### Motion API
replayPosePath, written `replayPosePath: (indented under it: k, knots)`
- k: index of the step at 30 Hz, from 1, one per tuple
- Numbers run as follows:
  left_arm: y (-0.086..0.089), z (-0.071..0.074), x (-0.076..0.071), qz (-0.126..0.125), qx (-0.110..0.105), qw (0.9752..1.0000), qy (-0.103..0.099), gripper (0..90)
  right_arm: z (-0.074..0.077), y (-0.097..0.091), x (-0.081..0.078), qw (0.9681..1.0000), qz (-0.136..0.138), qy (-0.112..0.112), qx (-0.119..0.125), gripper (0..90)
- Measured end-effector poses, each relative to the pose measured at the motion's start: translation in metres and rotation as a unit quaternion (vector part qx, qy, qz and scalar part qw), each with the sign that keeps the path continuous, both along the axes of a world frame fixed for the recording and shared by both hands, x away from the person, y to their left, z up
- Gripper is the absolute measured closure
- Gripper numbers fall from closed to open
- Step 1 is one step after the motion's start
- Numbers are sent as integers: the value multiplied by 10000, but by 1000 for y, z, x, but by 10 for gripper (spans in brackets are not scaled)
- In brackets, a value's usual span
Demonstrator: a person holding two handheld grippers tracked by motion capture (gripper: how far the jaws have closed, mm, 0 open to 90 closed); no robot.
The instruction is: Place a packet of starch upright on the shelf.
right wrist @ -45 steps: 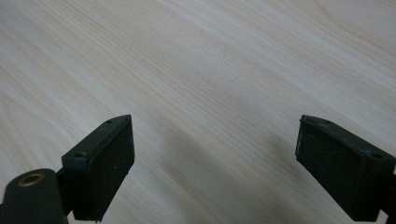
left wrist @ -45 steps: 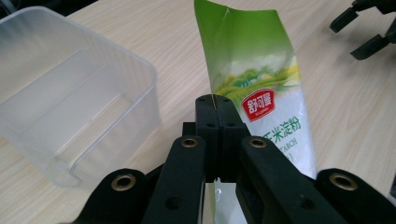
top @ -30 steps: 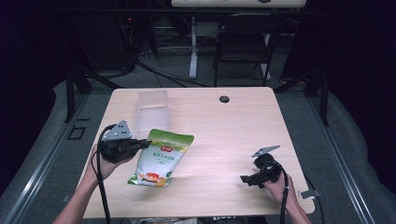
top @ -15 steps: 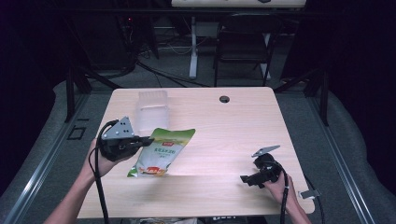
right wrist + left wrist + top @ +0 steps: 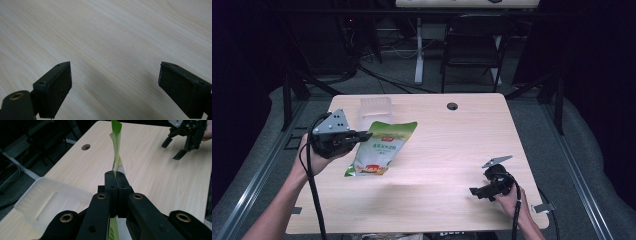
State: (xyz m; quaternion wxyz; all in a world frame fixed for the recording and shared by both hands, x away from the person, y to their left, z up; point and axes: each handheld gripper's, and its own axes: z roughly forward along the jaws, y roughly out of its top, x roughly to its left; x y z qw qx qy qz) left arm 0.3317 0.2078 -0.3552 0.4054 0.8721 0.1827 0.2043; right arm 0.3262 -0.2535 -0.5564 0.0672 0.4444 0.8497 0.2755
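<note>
Green snack pouch (image 5: 381, 147) clamped in left hand-held gripper (image 5: 362, 135), seemingly off table (image 5: 452, 150); right hand-held gripper (image 5: 477, 192) released.

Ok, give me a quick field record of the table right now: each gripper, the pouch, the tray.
left gripper: shut on the green snack pouch, gripping its edge
green snack pouch: lifted off the table, hanging tilted from the left gripper
right gripper: open, nothing between its pads, low over bare wood near the front right
clear plastic tray: on the table behind the pouch, untouched
table: light wood, cable hole near the far edge
</note>
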Motion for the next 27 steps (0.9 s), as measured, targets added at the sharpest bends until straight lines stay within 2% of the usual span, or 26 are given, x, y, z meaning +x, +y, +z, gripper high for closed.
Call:
replayPosePath:
  k: [3, 6, 19, 27]
  knots:
    - [2, 7, 6, 46, 0, 9999, -93, 900, -1, 1, 0, 10000, -28, -20, 81, 110]
    - [3, 11, 10, 73, -26, 9999, -115, 900, -1, 0, 0, 10000, 6, -5, 6, 110]
    - [7, 22, 33, 292, -63, 9991, -301, 900, 0, -1, 0, 10000, 1, 1, 41, 109]
    - [11, 28, 52, 456, -62, 9981, -417, 900, 0, -1, 0, 10000, -7, -9, 25, 109]
